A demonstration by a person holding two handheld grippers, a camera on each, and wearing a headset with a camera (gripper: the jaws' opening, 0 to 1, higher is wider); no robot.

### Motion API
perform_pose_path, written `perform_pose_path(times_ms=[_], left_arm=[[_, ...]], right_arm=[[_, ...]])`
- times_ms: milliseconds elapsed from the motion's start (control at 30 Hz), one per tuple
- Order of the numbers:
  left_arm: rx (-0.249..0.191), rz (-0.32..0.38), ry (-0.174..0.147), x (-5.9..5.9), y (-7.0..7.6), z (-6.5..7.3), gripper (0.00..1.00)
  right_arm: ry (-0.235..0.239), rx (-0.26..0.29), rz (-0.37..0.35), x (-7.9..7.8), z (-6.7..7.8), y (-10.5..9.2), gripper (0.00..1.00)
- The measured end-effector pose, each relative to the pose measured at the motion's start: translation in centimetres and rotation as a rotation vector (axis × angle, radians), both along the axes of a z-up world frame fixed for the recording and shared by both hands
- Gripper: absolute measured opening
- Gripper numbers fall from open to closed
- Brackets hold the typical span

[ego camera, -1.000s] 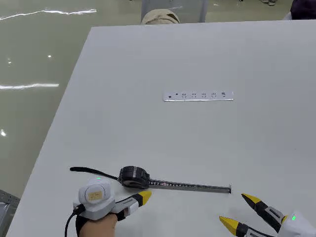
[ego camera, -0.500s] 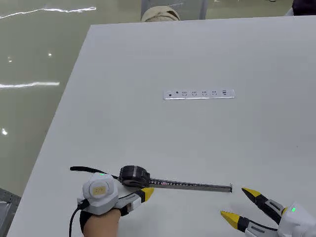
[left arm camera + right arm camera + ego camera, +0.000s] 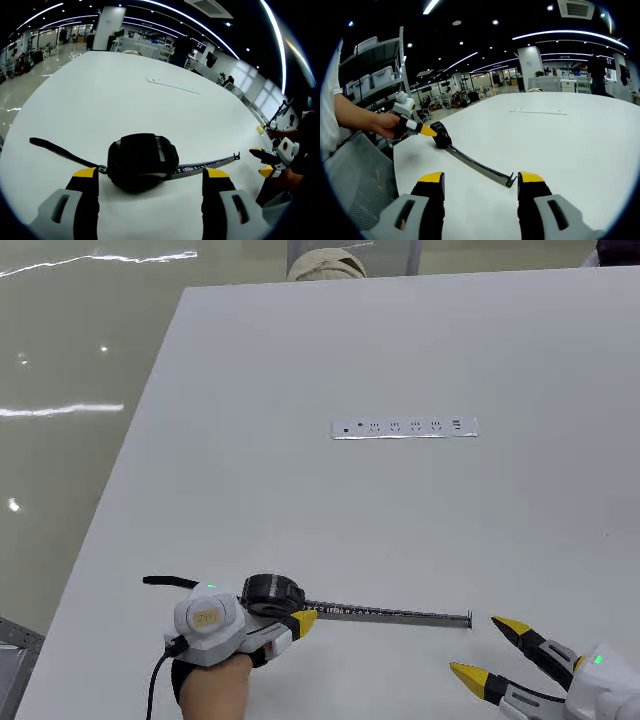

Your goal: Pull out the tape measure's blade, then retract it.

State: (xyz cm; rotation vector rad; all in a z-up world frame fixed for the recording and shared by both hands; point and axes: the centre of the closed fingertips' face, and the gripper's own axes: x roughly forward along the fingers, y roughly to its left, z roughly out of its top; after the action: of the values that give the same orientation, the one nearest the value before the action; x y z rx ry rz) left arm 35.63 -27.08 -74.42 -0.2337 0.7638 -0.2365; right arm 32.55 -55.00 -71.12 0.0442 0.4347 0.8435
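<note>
The black tape measure (image 3: 272,595) lies near the white table's front left edge. Its blade (image 3: 390,615) is drawn out to the right, flat on the table, ending in a hook (image 3: 469,619). My left gripper (image 3: 278,610) is open and sits right at the case. In the left gripper view the case (image 3: 142,160) lies between the yellow fingertips (image 3: 85,173), with a gap on each side. My right gripper (image 3: 489,650) is open just past the hook; the hook (image 3: 510,181) lies slightly ahead of its fingertips (image 3: 431,177). The right gripper view also takes in the left gripper (image 3: 415,127).
A flush socket strip (image 3: 404,428) is set into the middle of the table (image 3: 300,370). The tape's black wrist strap (image 3: 170,583) trails left toward the table's edge. Beyond that edge lies shiny floor (image 3: 60,390). Shelving (image 3: 375,70) stands at the left of the right gripper view.
My left gripper has edged forward and to the right, closer around the tape case. The right gripper stays by the hook. Tape and blade have not moved.
</note>
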Motion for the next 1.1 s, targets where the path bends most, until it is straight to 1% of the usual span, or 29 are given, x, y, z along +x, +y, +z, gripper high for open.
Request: perform_pose_path(times_ms=[100,200,267,367,400,467,533,667,733,800,867,933,1100], left_arm=[[-0.009,0.009,-0.009,0.2,-0.1,0.1,0.84],[-0.011,0.026,-0.023,0.5,0.2,0.2,0.83],[-0.016,0.026,-0.023,0.7,0.2,0.2,0.83],[-0.016,0.02,-0.036,1.0,0.0,0.3,0.83],[-0.011,0.015,-0.032,1.1,-0.1,0.1,0.83],[-0.018,0.019,-0.026,1.1,-0.1,0.0,0.82],[-0.02,0.021,-0.03,1.3,-0.1,0.0,0.82],[-0.015,0.017,-0.028,1.5,-0.2,-0.1,0.82],[-0.019,0.019,-0.029,1.6,-0.3,-0.2,0.82],[-0.022,0.017,-0.018,1.5,-0.5,-0.3,0.8],[-0.031,0.014,-0.024,1.6,-0.8,-0.2,0.79],[-0.023,0.018,-0.023,1.6,-0.8,-0.3,0.8],[-0.019,0.024,-0.021,1.6,-0.8,-0.3,0.8]], right_arm=[[0.003,0.003,-0.005,0.0,0.0,-0.1,0.59],[0.006,0.009,-0.011,-0.1,-0.1,-0.2,0.59],[0.01,0.009,-0.012,-0.2,-0.2,-0.3,0.59],[0.014,0.011,-0.017,-0.3,-0.4,-0.4,0.59],[0.016,0.016,-0.021,-0.3,-0.4,-0.5,0.59],[0.021,0.034,-0.029,-0.3,-0.2,-0.5,0.59],[0.02,0.025,-0.029,-0.4,-0.3,-0.6,0.59],[0.025,0.028,-0.032,-0.5,-0.4,-0.7,0.59],[0.027,0.029,-0.033,-0.6,-0.5,-0.8,0.59],[0.029,0.027,-0.033,-0.7,-0.6,-0.8,0.59],[0.023,0.019,-0.031,-0.8,-0.6,-0.8,0.57],[0.022,0.02,-0.032,-0.8,-0.5,-0.8,0.57],[0.021,0.026,-0.035,-0.8,-0.4,-0.8,0.57]])
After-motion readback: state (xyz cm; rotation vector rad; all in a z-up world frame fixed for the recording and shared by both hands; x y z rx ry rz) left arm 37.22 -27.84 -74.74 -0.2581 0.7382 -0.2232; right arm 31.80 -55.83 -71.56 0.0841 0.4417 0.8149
